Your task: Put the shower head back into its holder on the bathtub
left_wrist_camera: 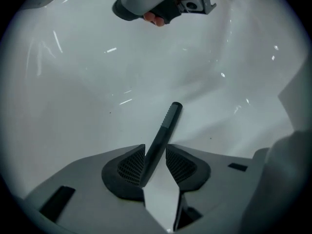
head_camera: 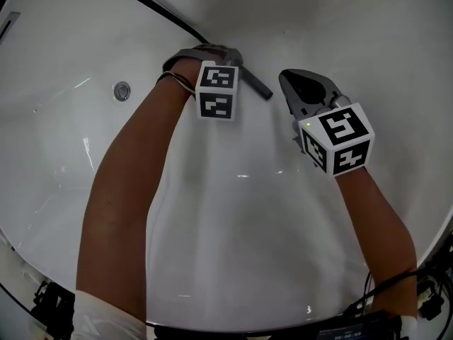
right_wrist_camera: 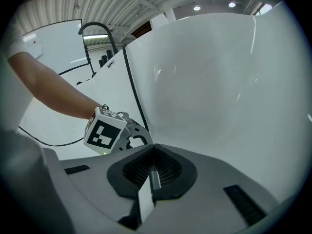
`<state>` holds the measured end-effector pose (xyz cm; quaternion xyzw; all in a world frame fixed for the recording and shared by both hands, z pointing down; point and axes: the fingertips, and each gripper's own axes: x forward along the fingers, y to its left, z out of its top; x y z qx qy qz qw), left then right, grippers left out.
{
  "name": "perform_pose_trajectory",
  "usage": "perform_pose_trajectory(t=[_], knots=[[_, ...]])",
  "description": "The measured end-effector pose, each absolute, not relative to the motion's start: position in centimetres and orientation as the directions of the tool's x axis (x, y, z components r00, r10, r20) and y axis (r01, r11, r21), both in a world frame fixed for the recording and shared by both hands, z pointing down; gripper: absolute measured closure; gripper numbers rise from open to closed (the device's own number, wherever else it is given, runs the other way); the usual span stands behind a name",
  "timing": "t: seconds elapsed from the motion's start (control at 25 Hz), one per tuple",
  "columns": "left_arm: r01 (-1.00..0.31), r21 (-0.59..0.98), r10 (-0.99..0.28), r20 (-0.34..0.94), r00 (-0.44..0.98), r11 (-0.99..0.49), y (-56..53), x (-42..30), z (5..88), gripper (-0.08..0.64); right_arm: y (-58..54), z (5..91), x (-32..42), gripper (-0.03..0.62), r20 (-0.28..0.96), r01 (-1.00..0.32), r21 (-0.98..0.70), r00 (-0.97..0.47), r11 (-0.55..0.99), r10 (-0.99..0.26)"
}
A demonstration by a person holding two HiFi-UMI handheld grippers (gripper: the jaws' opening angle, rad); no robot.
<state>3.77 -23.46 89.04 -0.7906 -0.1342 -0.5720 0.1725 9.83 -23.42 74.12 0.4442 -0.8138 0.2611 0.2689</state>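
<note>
White bathtub (head_camera: 248, 225): left gripper (left_wrist_camera: 155, 155) gapes around shower head (left_wrist_camera: 166, 125) (right gripper (right_wrist_camera: 153, 172) closed).

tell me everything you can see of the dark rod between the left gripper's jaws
The dark rod is slim, straight, matte grey, plastic-looking, with a ribbed band near its flat tip. It sits between the left gripper's open jaws, close against one pad, a gap at the other, pointing out over the bathtub floor. Whether it rests there is unclear.

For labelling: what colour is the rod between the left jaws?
The rod is dark grey; left gripper view.
</note>
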Motion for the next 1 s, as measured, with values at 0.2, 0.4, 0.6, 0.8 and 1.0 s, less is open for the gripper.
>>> perform_pose_trajectory(t=[0.2,0.4,0.6,0.8,1.0], knots=[[0.5,-0.128,0.007,0.966,0.26,-0.857,-23.5,3.9,90.5,0.434,-23.2,74.9,9.1,0.58,0.678,-0.852,-0.193,-0.474,0.486,-0.562],[0.585,-0.085,0.021,0.985,0.172,-0.806,-23.8,4.1,91.4,0.434,-22.7,75.9,10.0,0.581,0.691,-0.859,-0.198,-0.464,0.472,-0.555],[0.66,-0.068,0.011,0.993,0.115,-0.748,-23.6,4.4,92.1,0.428,-22.2,76.6,10.7,0.581,0.697,-0.867,-0.2,-0.453,0.456,-0.556],[0.756,-0.081,-0.051,0.997,0.063,-0.65,-23.4,4.2,92.9,0.428,-21.8,76.8,11.0,0.58,0.705,-0.871,-0.205,-0.448,0.448,-0.55],[0.76,-0.078,-0.045,0.997,0.064,-0.645,-23.3,3.6,93.2,0.428,-21.4,76.7,10.9,0.581,0.713,-0.867,-0.194,-0.446,0.459,-0.541]])
